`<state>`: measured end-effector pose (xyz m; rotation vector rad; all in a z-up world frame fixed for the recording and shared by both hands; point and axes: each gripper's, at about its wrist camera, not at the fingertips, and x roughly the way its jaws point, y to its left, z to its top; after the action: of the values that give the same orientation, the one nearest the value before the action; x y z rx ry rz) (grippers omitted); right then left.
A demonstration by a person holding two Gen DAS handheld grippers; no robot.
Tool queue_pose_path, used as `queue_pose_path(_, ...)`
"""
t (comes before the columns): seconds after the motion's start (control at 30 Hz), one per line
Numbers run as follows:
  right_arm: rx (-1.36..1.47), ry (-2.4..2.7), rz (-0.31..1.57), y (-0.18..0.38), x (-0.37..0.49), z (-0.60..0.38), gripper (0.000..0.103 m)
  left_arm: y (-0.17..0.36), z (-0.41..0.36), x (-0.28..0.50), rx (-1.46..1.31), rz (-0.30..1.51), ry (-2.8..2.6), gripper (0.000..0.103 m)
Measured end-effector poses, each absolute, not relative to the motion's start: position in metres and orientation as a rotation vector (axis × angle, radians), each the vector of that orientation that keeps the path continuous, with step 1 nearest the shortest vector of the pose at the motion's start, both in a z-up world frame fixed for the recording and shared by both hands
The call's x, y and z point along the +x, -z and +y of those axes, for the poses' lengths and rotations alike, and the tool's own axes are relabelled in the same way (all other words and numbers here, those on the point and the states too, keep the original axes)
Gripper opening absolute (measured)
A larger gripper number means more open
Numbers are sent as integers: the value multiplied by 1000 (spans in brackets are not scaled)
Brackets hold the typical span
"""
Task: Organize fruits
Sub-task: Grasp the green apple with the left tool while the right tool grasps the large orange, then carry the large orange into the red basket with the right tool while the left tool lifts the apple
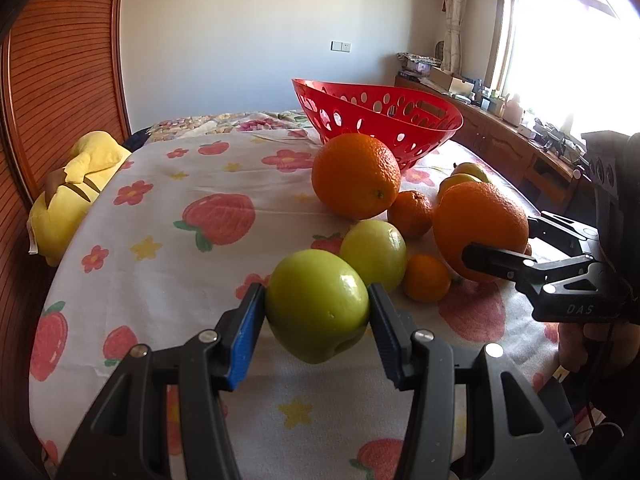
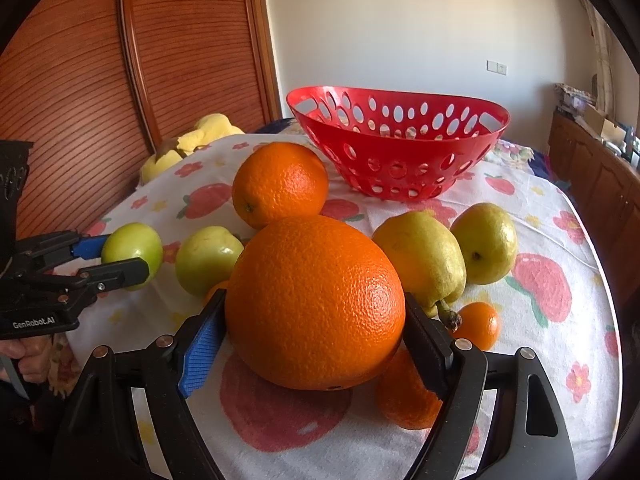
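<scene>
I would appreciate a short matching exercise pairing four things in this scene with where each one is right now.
Things:
1. green apple
2. large orange
3. red basket
4. yellow plush toy

Places:
A. at the cloth's edge by the wooden door
B. between the left gripper's jaws
C. empty, behind the fruit
D. between the right gripper's jaws

Pairs: 1-B, 2-D, 3-C, 4-A

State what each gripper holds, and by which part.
Left gripper: green apple, clamped across its sides. Right gripper: large orange, pads on its opposite sides.
</scene>
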<state>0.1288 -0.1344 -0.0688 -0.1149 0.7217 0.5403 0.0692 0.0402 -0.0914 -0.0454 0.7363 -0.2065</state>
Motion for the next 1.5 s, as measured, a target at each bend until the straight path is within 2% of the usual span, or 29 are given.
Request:
queue_pose_path(0.57, -90, -573, 628, 11, 136, -143, 84, 44, 37, 74, -38, 641, 239, 51)
queue_pose_path(1.03, -178, -569, 582, -39, 200, -136, 84, 4, 31, 130, -1, 571, 288, 51)
queue_pose_path(1.5, -253, -569, 725, -10, 283, -129, 84, -12, 14, 207, 45, 575, 327, 51)
